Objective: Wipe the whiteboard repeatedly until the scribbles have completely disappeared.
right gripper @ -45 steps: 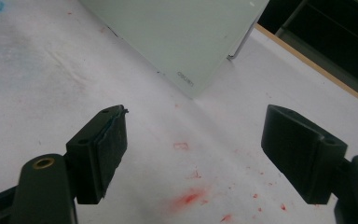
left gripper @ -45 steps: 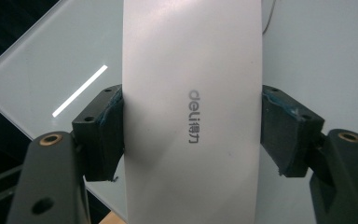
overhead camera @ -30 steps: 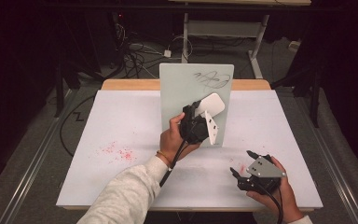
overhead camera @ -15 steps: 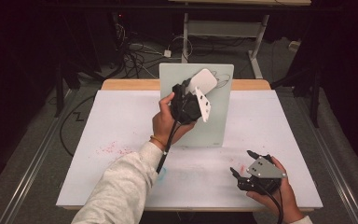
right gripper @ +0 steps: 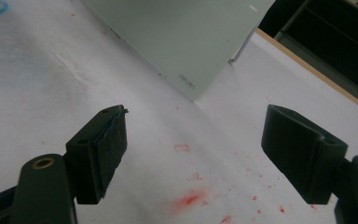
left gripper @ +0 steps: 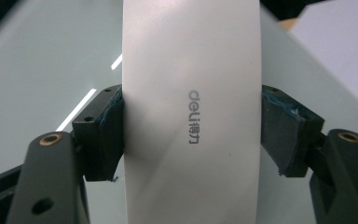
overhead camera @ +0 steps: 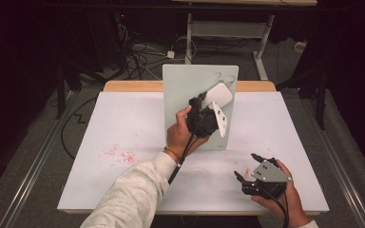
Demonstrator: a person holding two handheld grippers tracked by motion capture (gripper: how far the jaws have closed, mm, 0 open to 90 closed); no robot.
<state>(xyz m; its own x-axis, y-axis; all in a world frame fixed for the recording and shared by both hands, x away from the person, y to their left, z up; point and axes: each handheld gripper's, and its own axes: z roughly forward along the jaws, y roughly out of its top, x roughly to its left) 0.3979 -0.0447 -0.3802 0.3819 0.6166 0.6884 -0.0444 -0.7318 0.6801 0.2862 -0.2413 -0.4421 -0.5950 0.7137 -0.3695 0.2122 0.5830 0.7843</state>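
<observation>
The left gripper (overhead camera: pixel 208 115) is clamped across a white eraser (overhead camera: pixel 217 96), pressing it flat to the upright board (overhead camera: pixel 180 85), likely to wipe the scribble (overhead camera: pixel 222 78) near its top. The right gripper (overhead camera: pixel 252 172) rests apart on the table (overhead camera: pixel 123 118), jaws spread.

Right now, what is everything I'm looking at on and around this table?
Upright pale green whiteboard: one, standing at the table's far middle, black scribbles near its top right.
White oblong eraser: one, against the board, clamped in the left gripper.
White table cover: one, with red stains at left.
Black cables: a tangle, on the floor behind.
Left gripper: black, raised at the board.
Right gripper: black, open, low near the front right.
</observation>
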